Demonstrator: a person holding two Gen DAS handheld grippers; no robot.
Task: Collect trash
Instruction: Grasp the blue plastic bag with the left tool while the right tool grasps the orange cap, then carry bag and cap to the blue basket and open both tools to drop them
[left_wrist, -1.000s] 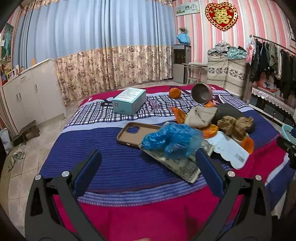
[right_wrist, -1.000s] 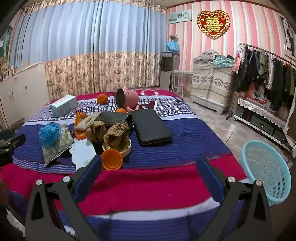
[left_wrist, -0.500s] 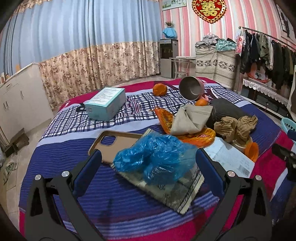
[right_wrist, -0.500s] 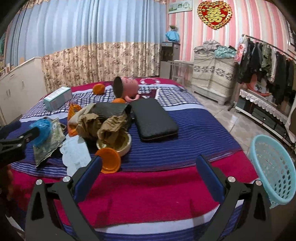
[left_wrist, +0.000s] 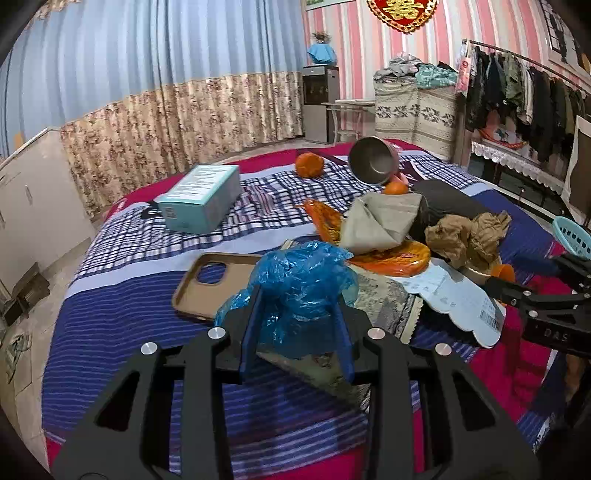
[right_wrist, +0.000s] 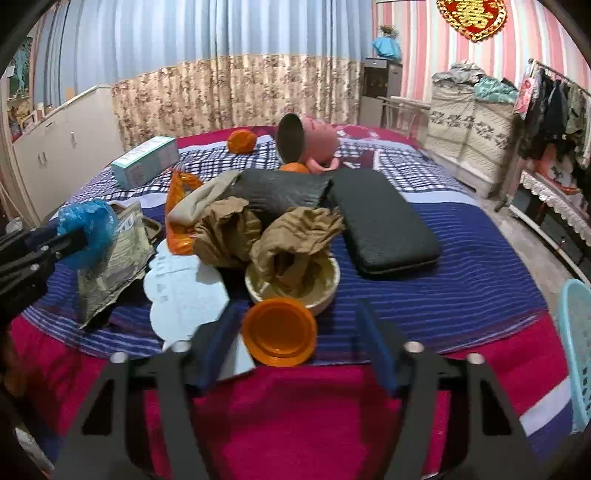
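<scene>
Left wrist view: left gripper (left_wrist: 295, 325) closing, pinching crumpled, glossy blue plastic bag (left_wrist: 299, 284).

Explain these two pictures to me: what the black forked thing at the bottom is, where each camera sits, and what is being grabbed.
No robot here: a person holds a hand-held two-finger gripper in each hand, with a wide-angle camera looking along its fingers. One view is from the left gripper, whose jaws are closing around a crumpled blue plastic bag lying on a printed foil pouch. The other is from the right gripper, closing around an orange plastic lid without gripping it yet. Everything lies on a striped bed; a light-blue basket stands beside it.
</scene>
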